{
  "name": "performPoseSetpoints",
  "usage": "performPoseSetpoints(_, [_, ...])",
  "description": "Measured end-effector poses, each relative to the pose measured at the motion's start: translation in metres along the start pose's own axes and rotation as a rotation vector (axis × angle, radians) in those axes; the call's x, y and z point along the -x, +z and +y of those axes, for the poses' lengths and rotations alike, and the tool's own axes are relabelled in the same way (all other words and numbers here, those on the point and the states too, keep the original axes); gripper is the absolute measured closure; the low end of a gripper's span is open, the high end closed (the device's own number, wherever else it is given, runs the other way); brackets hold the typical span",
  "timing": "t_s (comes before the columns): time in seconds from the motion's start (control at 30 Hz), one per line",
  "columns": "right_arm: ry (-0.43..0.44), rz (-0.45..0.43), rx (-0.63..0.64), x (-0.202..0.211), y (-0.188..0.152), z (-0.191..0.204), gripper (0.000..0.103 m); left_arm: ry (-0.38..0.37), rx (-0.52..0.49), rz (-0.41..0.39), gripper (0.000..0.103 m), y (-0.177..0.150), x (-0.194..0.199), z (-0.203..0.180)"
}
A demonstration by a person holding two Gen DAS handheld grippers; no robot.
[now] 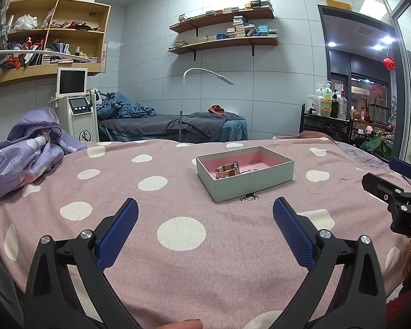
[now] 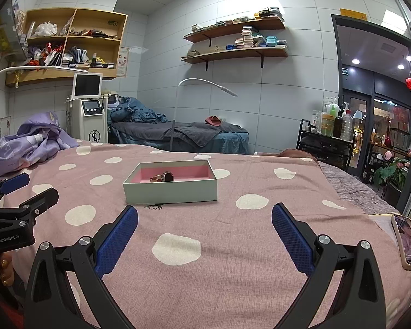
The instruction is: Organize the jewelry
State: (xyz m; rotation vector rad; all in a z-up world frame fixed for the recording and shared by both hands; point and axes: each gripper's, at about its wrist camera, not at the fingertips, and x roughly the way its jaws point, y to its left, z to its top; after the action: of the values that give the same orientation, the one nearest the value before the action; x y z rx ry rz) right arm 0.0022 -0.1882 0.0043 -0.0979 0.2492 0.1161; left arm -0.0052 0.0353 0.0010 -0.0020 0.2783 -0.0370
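A shallow rectangular grey-green cardboard box with a pink lining sat open on the pink bedspread with white polka dots, out ahead of both grippers. From the left wrist view its long axis ran from near-left to far-right, one corner pointing back toward the camera; from the right wrist view the long side lay almost straight across, left to right.

Inside the box, toward its left end, lay a rose-gold watch with a pinkish-tan strap, curled on its side. In the right wrist view its dark round face was turned toward the camera and a little to the right. A small black insect-like mark showed on the cloth just at the box's near edge.

The left gripper hovered over the bedspread with its blue-padded jaws spread wide and nothing between them. The right gripper was likewise spread wide and unloaded, short of the box.

A smartphone with a lit screen lay at the bed's right edge, a white cable plugged into it. A crumpled lilac quilt was heaped at the far left.
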Motion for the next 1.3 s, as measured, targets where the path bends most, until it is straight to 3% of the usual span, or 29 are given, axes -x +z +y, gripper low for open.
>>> performPoseSetpoints(1.3, [0.003, 0.007, 0.002, -0.0019, -0.0007, 0.0059, 0.007, -0.024, -0.016, 0.015, 0.006, 0.0001, -0.0016, -0.0058])
